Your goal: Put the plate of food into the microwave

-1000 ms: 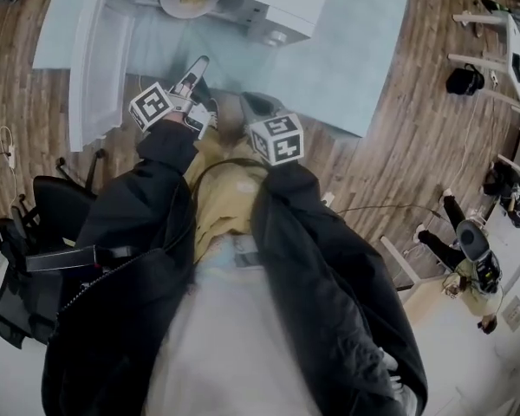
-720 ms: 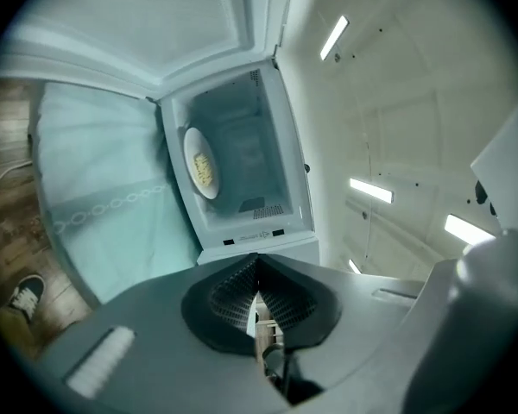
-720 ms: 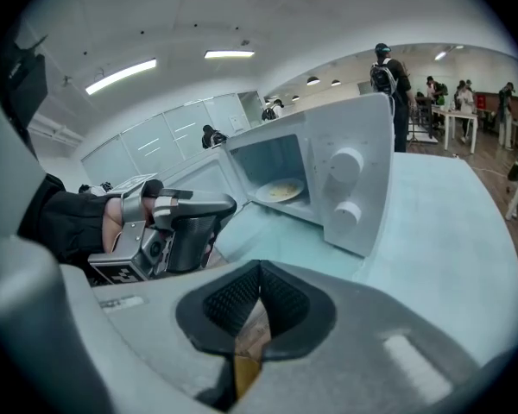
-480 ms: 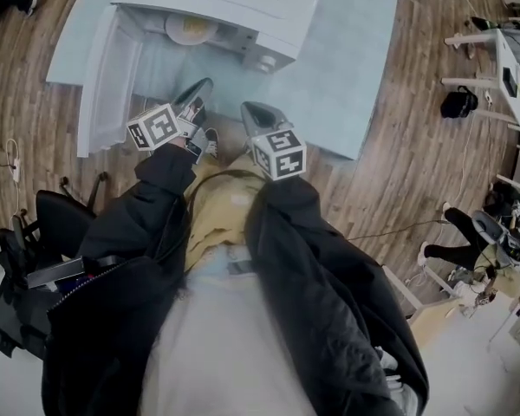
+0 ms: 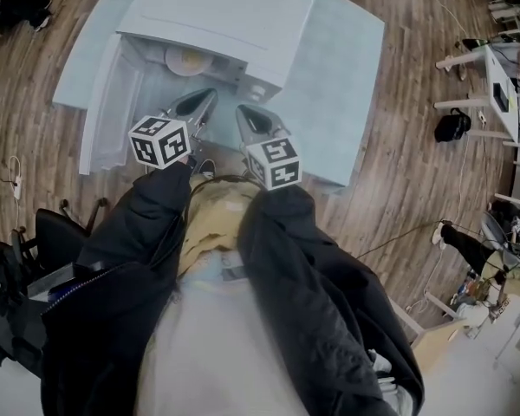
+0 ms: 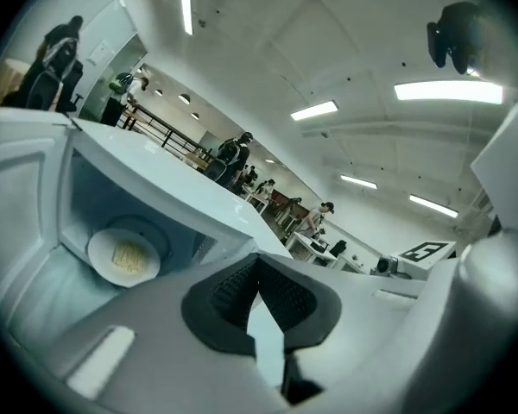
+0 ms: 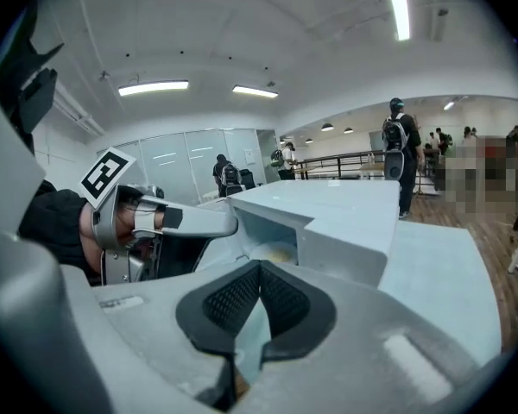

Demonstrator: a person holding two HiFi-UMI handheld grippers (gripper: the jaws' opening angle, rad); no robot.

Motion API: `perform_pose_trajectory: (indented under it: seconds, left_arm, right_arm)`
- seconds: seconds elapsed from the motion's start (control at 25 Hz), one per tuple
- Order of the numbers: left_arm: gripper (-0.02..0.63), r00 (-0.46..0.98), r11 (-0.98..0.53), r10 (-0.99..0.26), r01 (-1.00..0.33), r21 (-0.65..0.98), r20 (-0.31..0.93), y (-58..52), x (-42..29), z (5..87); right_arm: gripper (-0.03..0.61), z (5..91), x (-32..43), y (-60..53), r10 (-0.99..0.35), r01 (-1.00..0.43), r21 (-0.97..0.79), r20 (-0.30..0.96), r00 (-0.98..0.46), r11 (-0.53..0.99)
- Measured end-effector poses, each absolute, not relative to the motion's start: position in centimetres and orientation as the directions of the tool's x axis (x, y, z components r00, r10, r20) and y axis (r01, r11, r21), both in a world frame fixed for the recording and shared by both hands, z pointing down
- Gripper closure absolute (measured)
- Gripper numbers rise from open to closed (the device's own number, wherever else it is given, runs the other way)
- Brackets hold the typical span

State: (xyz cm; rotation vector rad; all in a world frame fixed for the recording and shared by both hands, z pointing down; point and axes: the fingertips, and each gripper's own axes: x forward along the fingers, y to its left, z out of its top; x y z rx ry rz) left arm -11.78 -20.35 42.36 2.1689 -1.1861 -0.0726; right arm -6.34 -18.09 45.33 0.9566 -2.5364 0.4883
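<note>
Floor (image 5: 416, 180): wood planks, all around the table.
Table (image 5: 347, 85): pale blue, bearing the microwave.
Microwave (image 5: 225, 16): white, on the table's far left part, cavity facing the person.
Door (image 5: 104, 102): swung wide open at the cavity's left in the head view.
Sleeves (image 5: 147, 224): black, reaching forward side by side toward the table edge.
Left gripper (image 5: 208, 96): clenched on nothing, pads meeting tip to tip in the left gripper view; raised just in front of the open cavity, near the right gripper.
Right gripper (image 5: 245, 113): likewise clenched and empty, pads together at the tips in the right gripper view; aimed at the microwave's front corner.
Plate (image 5: 188, 61): round, pale, lying inside the cavity on its floor, beyond both sets of tips and apart from them; left of and slightly below the pads' tips in the left gripper view (image 6: 125, 253), just above the pads in the right gripper view (image 7: 276, 253).
Food (image 5: 191, 60): small yellowish patch in the middle of the plate.
</note>
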Motion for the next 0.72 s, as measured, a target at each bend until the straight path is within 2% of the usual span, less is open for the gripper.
perform_pose_trajectory:
  seconds: [0.44, 0.72]
  left_arm:
    - [0.617, 0.495, -0.443, -0.838, -0.863, 0.243, 0.231, -22.2, -11.4, 36.6]
    - [0.617, 0.459, -0.44, -0.86, -0.888, 0.133, 0.224, -22.7, -11.1, 35.0]
  right_arm:
    - [0.577, 38.6, -6.1, -20.7, -0.624, -0.657, 0.012, 0.329, -0.709, 0.754]
    - [0.577, 35.8, -5.7, -21.5, -0.65, -0.659, 0.058, 0.255, -0.716, 0.75]
